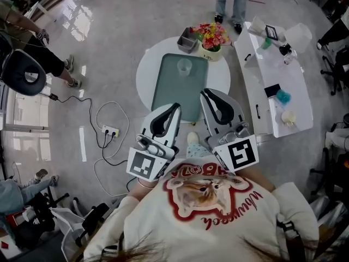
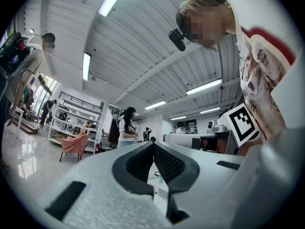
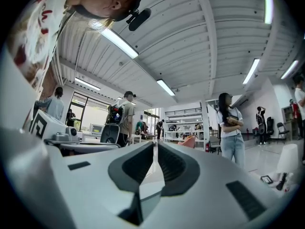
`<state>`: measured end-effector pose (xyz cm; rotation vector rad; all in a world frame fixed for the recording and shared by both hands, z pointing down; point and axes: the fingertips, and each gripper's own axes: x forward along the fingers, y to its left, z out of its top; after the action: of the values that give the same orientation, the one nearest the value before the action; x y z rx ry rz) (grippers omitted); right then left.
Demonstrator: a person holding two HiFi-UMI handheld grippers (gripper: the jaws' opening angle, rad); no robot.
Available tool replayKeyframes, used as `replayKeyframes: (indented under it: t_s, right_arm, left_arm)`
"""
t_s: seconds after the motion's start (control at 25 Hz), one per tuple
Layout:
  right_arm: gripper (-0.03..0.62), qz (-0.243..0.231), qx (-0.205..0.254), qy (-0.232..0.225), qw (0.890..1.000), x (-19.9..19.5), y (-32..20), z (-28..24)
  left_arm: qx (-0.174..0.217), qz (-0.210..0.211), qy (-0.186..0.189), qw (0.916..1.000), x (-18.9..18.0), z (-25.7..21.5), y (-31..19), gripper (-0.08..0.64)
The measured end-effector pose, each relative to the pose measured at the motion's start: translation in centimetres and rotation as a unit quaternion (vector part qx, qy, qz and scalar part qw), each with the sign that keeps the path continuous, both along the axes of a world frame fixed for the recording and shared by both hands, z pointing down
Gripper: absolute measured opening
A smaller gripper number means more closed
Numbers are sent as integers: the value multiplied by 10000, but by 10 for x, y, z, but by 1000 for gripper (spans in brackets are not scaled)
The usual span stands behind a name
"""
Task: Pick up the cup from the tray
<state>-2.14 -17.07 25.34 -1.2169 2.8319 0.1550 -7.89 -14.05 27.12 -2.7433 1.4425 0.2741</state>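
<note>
Not begun | clear, seemingly plastic cup [image 1: 185,67] is seen on grey-green rectangular tray [image 1: 163,94] | left gripper [image 1: 174,108], right gripper [image 1: 206,94] are pressed together, empty

The right gripper [image 3: 156,146] fills the lower frame, its jaws pressed together tip to tip. A person [image 3: 232,128] stands at centre right, arms folded, beneath long ceiling strip lights [image 3: 119,43].
</note>
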Motion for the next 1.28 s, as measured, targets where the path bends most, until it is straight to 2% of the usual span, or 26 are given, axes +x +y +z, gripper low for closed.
replayKeyframes:
  t_s: [0.24,0.48,0.64,1.0,1.28]
  right_arm:
    - [46,-105,50,3,9999,6,-50,-3]
    - [46,-207,35,-39,9998,5,-80,-5]
    - [46,-248,10,-42,9997,5,-90,-3]
    - [47,-227,-162,-70,9996,-5,-101,9]
    - [48,-147,-337,30,9993,-15,-111,22]
  left_arm:
    - [68,-178,18,9998,2,-3,-49,14]
    - [62,-364,-32,9993,-3,-2,-77,14]
    - [142,-446,-47,9989,-6,-1,-87,14]
    - [-187,-411,87,9989,-17,7,-96,14]
    - [-88,-285,-18,9996,-29,12,-109,14]
